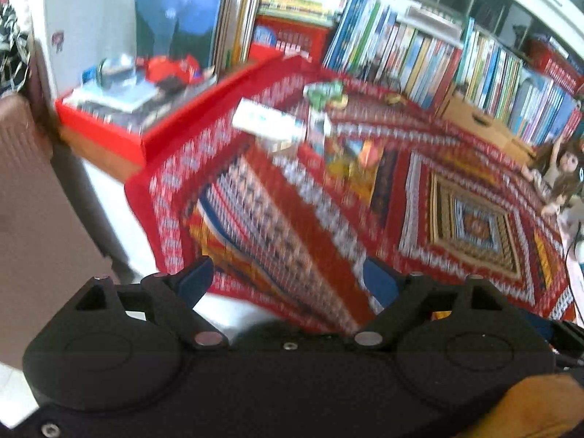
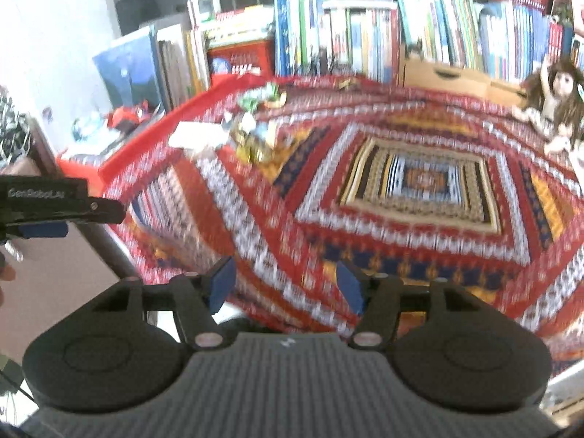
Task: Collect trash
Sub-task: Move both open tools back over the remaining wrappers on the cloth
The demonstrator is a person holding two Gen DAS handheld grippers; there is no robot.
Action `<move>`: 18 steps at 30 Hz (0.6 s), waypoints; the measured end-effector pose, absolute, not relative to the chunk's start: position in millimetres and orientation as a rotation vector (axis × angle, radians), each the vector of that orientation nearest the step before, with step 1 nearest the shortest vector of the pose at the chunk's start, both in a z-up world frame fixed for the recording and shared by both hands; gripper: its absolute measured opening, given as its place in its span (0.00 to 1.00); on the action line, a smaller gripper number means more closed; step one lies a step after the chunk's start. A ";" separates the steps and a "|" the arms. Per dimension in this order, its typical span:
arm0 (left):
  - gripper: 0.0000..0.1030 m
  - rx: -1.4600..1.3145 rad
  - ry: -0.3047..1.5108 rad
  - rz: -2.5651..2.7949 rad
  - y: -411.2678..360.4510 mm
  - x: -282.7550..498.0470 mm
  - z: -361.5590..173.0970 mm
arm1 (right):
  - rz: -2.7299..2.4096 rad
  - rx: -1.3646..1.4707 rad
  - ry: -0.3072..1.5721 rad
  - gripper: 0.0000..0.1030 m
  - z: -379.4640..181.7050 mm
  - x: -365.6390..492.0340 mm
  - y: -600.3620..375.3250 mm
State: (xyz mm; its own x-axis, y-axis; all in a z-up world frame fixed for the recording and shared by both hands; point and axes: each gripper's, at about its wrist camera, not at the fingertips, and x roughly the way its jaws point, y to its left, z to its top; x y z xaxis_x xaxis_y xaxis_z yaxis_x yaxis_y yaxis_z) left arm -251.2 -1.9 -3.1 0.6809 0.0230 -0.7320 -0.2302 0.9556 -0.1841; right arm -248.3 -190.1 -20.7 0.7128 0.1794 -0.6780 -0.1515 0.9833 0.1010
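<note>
Both views are blurred by motion. A table under a red patterned cloth (image 1: 328, 211) (image 2: 419, 189) carries loose trash at its far left: a white flat box (image 1: 268, 118) (image 2: 197, 135), a yellow-orange wrapper (image 1: 359, 158) (image 2: 255, 146) and a green crumpled wrapper (image 1: 325, 93) (image 2: 261, 96). My left gripper (image 1: 288, 281) is open and empty near the cloth's front left corner. My right gripper (image 2: 284, 286) is open and empty above the table's front edge. The left gripper (image 2: 43, 215) also shows at the left edge of the right wrist view.
A long row of upright books (image 1: 456, 62) (image 2: 401, 33) lines the back. A red tray (image 1: 120, 109) of clutter sits left of the table. A cardboard box (image 2: 449, 73) and a doll (image 2: 554, 102) stand at the back right. A brown surface (image 1: 33, 219) lies at the left.
</note>
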 end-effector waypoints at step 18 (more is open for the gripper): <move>0.90 -0.242 0.818 0.005 67.7 -60.7 -45.1 | -0.061 0.090 0.732 0.71 -12.3 -87.3 -151.9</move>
State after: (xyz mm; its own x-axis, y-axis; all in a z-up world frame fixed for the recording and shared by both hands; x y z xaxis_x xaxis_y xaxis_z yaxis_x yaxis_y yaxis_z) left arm -60.7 67.7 -45.1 0.6853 -0.0891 -0.7228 -0.0974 0.9724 -0.2122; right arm -87.3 -151.9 -12.3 0.7422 -0.0236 -0.6697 0.0868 0.9943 0.0611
